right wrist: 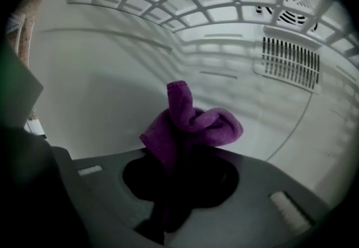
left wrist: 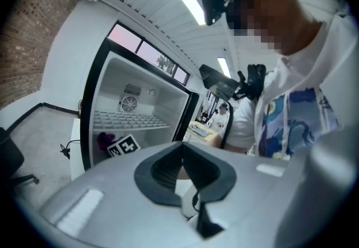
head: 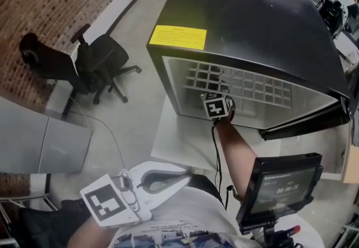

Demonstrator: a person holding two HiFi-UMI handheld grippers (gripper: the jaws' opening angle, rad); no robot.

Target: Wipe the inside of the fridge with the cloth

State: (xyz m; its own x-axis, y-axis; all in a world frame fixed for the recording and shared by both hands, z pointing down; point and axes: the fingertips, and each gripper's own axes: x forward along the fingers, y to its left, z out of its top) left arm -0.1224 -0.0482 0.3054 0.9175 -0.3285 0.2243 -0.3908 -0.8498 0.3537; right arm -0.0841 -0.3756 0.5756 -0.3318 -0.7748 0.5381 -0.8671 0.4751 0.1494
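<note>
The black mini fridge (head: 252, 28) stands open on a low white base. My right arm reaches into it; the right gripper's marker cube (head: 217, 108) shows under the wire shelf (head: 241, 84). In the right gripper view, my right gripper (right wrist: 178, 171) is shut on the purple cloth (right wrist: 190, 129), which bunches up past the jaws, close to the fridge's white inner wall (right wrist: 112, 78). My left gripper (head: 188, 177) hangs by my waist, well outside the fridge, shut and holding nothing. The left gripper view looks into the fridge (left wrist: 140, 106) and shows the cloth (left wrist: 104, 140) low at the left.
The fridge door (head: 305, 123) stands open at the right. A black office chair (head: 95, 64) sits left of the fridge by a brick wall (head: 56, 11). A black timer screen (head: 283, 188) is at my lower right. A vent grille (right wrist: 290, 62) is on the back wall.
</note>
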